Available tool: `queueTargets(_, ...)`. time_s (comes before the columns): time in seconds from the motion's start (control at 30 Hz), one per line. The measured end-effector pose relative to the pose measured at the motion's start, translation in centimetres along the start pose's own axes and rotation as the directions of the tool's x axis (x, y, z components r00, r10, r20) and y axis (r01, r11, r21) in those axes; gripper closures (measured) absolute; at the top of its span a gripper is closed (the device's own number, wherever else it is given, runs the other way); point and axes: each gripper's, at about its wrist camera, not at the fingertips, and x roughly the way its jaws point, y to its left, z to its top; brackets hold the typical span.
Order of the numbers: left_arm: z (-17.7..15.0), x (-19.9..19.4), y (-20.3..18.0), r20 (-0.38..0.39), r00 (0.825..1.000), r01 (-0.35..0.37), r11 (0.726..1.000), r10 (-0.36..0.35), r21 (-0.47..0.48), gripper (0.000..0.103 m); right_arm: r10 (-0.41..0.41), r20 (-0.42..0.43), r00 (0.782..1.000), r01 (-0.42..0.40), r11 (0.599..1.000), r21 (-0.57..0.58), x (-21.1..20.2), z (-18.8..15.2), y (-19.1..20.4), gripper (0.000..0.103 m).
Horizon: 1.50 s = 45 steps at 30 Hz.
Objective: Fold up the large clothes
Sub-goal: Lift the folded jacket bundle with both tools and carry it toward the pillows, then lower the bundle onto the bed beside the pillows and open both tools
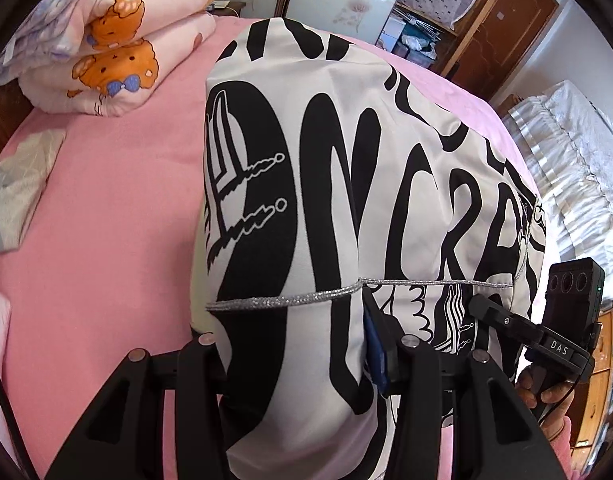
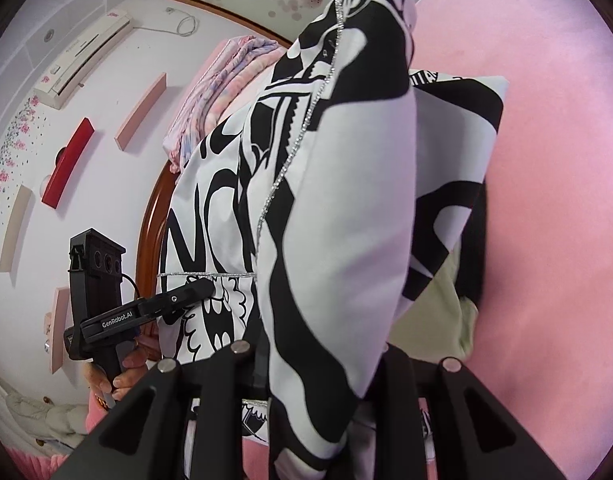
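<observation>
A large white garment with bold black lettering and a silver trim [image 1: 346,184] hangs lifted over the pink bed [image 1: 106,216]. My left gripper [image 1: 302,360] is shut on its near edge; cloth drapes between the fingers. It also shows in the right wrist view [image 2: 194,292], pinching the cloth below the silver trim. My right gripper [image 2: 314,368] is shut on another fold of the same garment [image 2: 346,200], and shows in the left wrist view [image 1: 482,304] at the garment's right edge. The garment's far end rests on the bed [image 2: 466,120].
Folded quilts [image 1: 118,52] lie at the head of the bed, a grey-green pillow [image 1: 14,192] at its left edge. A wooden wardrobe [image 1: 506,28] and a white draped cover [image 1: 578,184] stand on the right. A wooden headboard [image 2: 150,216] and wall shelves [image 2: 66,164] show in the right wrist view.
</observation>
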Motion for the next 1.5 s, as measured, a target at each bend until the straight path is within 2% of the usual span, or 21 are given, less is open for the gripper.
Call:
queueTargets(0.1, -0.4, 1.5, 0.4, -0.026, 1.0, 0.002, 1.0, -0.002, -0.004, 0.057, -0.02, 0.009, 1.0, 0.02, 1.0, 0.02, 2.7, 1.2, -1.6, 0.079)
queueTargets(0.17, -0.9, 3.1, 2.1, -0.042, 0.999, 0.012, 1.0, -0.012, -0.006, 0.057, -0.04, -0.003, 0.999, 0.04, 0.999, 0.026, 4.7, 1.9, -2.6, 0.079)
queueTargets(0.3, -1.0, 8.2, 4.8, -0.081, 0.997, 0.01, 1.0, -0.012, -0.026, 0.057, -0.051, -0.047, 0.998, 0.053, 0.998, 0.046, 8.9, 3.1, -6.1, 0.079)
queueTargets(0.4, -1.2, 13.0, 7.2, -0.163, 0.986, 0.026, 0.999, -0.033, -0.048, 0.053, -0.042, -0.12, 0.992, 0.054, 0.994, 0.096, 12.2, 3.3, -9.8, 0.079)
queueTargets(0.47, -1.6, 14.1, 7.6, -0.137, 0.99, 0.045, 0.999, -0.045, 0.0, 0.045, -0.039, -0.183, 0.982, 0.059, 0.993, 0.107, 14.1, 3.4, -11.9, 0.077)
queueTargets(0.57, -1.8, 14.7, 8.1, -0.111, 0.987, 0.124, 0.991, -0.12, 0.038, 0.04, 0.061, -0.208, 0.976, -0.032, 0.99, 0.138, 14.4, 3.5, -14.9, 0.073)
queueTargets(0.63, -1.7, 15.5, 9.3, -0.116, 0.981, 0.159, 0.986, -0.152, 0.046, 0.035, 0.088, -0.226, 0.97, -0.055, 0.987, 0.15, 14.2, 3.1, -16.2, 0.069)
queueTargets(0.77, -2.7, 16.2, 11.4, -0.075, 0.979, 0.191, 0.982, -0.19, 0.01, 0.025, 0.082, -0.238, 0.968, -0.052, 0.99, 0.13, 14.7, 3.5, -15.7, 0.063)
queueTargets(0.9, -3.9, 17.6, 13.0, 0.014, 0.988, 0.155, 0.987, -0.156, 0.04, 0.013, 0.086, -0.24, 0.967, -0.052, 0.988, 0.147, 14.5, 3.5, -15.5, 0.061)
queueTargets(1.07, -4.6, 19.4, 15.1, 0.018, 0.978, 0.209, 0.977, -0.208, -0.039, 0.001, 0.093, -0.222, 0.971, -0.064, 0.989, 0.131, 15.0, 3.0, -15.8, 0.061)
queueTargets(1.27, -5.1, 19.1, 14.7, 0.062, 0.988, 0.145, 0.989, -0.144, -0.016, 0.0, 0.09, -0.172, 0.981, -0.075, 0.993, 0.091, 14.8, 2.2, -16.3, 0.06)
queueTargets(1.37, -5.6, 17.4, 13.4, 0.11, 0.993, 0.046, 0.999, -0.044, -0.022, 0.0, 0.068, -0.15, 0.986, -0.047, 0.989, 0.143, 14.4, 1.9, -16.0, 0.058)
queueTargets(1.43, -7.0, 15.7, 12.4, 0.174, 0.984, -0.027, 0.999, 0.032, -0.033, 0.0, 0.042, -0.14, 0.989, -0.018, 0.986, 0.164, 13.7, 1.6, -15.5, 0.054)
queueTargets(1.5, -9.4, 14.6, 12.1, 0.236, 0.97, -0.033, 0.995, 0.056, -0.099, 0.0, 0.02, -0.124, 0.992, 0.0, 0.986, 0.164, 12.8, 1.0, -15.1, 0.052)
